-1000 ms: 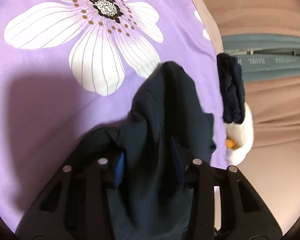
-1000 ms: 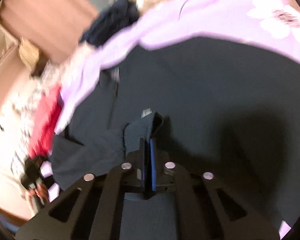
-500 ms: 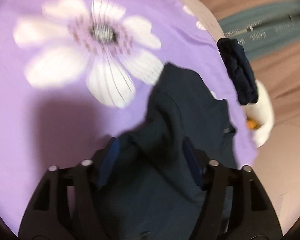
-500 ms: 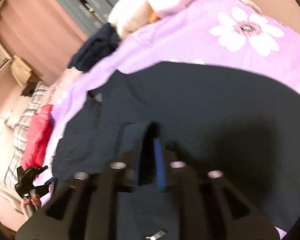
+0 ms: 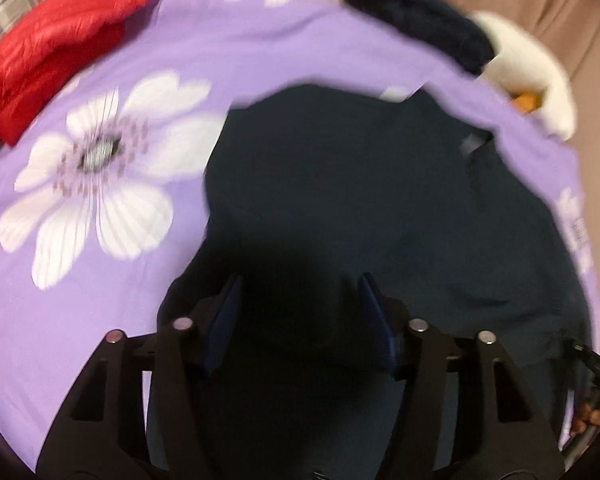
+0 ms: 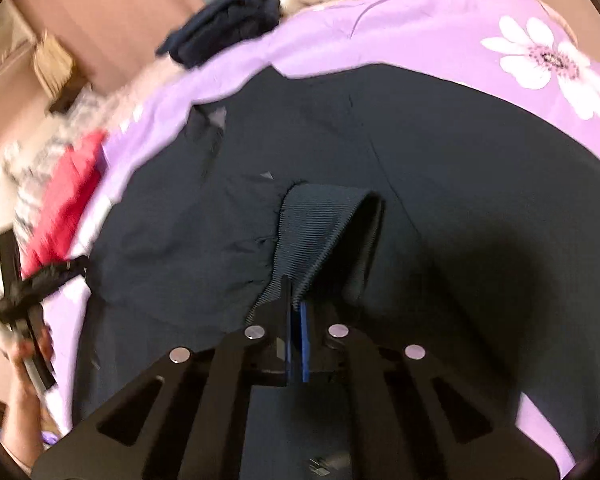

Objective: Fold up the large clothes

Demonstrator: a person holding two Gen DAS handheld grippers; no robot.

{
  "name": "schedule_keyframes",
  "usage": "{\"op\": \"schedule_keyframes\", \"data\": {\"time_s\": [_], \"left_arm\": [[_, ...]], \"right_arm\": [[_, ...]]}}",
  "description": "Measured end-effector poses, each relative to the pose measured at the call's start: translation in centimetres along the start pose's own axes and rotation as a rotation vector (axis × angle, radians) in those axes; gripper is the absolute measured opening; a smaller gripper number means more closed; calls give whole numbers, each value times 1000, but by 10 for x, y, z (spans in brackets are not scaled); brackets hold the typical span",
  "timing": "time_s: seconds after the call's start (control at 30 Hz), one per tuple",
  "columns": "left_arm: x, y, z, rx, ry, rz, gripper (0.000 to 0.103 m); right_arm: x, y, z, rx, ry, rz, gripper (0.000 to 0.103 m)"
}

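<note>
Ribbed cuff [image 6: 320,224] in shut right fingers [image 6: 296,320]; left fingers [image 5: 228,312] apart, closing over dark garment [image 5: 340,184]

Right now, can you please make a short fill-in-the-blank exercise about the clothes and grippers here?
1. The dark garment lies on a ____ sheet with white flowers.
2. The right gripper is shut on the ribbed ____.
3. The folded jacket at the sheet's edge is ____.

Missing words: purple; cuff; red
</note>
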State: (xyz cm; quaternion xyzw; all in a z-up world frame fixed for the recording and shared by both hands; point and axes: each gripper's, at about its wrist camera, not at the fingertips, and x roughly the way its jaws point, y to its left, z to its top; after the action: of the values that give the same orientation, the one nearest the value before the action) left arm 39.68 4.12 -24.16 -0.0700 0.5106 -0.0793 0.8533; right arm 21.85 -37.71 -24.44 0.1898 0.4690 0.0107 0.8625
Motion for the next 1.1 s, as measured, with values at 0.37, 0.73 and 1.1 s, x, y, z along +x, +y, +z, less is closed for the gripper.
{"op": "schedule_keyframes", "data": {"time_s": [0.37,0.73,1.1], "left_arm": [[-32,-1,-12,78,-50,4,71],[-2,-78,-31,251,-46,80,81],[8,-79,-43,287,-44,109,83]], "right_arm": [[-40,18,11,-30,-178,-31,24],[52,131,13,-380,-36,-61,35],[43,72,0,-315,-19,-146,35]]}}
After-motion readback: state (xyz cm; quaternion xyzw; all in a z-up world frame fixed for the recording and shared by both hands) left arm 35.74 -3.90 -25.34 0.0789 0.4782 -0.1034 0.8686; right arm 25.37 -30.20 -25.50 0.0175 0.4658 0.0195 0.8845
